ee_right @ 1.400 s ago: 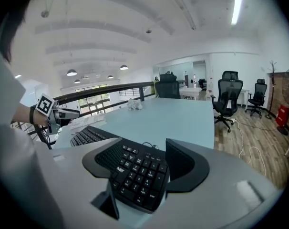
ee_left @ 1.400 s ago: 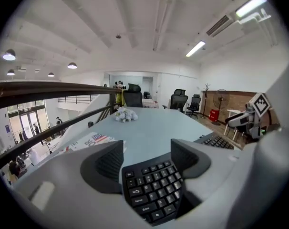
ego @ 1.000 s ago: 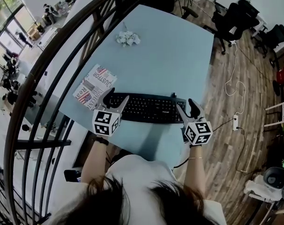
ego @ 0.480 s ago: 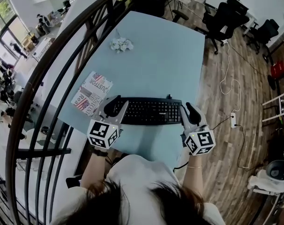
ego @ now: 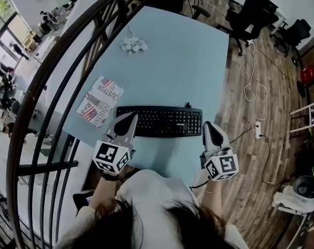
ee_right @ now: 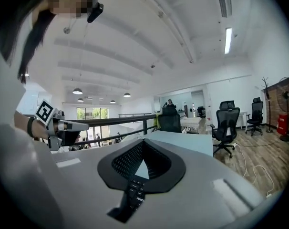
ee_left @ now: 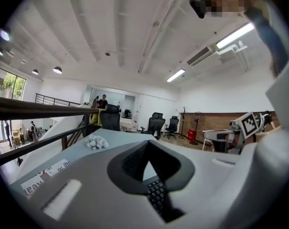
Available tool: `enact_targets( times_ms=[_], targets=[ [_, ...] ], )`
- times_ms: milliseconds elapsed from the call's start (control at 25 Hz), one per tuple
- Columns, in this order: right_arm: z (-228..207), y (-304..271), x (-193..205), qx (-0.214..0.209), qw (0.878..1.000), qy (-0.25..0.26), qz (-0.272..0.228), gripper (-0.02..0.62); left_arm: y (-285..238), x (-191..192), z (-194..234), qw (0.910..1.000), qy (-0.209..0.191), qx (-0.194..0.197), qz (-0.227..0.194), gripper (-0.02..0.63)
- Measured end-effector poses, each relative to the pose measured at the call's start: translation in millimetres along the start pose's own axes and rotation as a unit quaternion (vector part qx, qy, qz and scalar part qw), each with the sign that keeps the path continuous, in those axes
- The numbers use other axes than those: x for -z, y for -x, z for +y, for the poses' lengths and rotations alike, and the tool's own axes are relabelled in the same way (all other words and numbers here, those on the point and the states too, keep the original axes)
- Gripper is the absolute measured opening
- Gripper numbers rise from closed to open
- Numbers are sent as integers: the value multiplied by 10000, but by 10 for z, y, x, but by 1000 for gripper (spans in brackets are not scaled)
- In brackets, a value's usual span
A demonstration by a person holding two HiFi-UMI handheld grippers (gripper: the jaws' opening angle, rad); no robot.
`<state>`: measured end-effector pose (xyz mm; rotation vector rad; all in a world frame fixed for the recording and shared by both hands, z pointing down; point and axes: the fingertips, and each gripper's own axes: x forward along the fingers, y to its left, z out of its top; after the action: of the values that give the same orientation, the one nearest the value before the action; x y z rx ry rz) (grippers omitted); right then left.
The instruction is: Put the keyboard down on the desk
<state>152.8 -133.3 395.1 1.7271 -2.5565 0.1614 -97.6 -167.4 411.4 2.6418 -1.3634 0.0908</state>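
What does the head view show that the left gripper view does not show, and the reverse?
Only the head view: the whole keyboard lying flat, and a power strip on the floor. Only the left gripper view: the ceiling lamps. Both: the desk, the small white bundle, the printed booklet and some keyboard keys.

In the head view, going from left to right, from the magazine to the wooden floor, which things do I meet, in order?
magazine → left tongs → keyboard → right tongs → power strip on the floor
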Motion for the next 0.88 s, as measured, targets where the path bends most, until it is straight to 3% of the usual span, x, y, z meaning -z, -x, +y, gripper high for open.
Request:
enact_targets(
  times_ms=[400, 880],
  targets=[
    [112, -149, 108, -205, 9997, -70, 90, 2, -182, 6, -172, 9995, 66, 300, 1, 57],
    [55, -153, 62, -118, 9998, -123, 74, 0, -196, 21, -76, 9996, 109, 235, 76, 57]
  ],
)
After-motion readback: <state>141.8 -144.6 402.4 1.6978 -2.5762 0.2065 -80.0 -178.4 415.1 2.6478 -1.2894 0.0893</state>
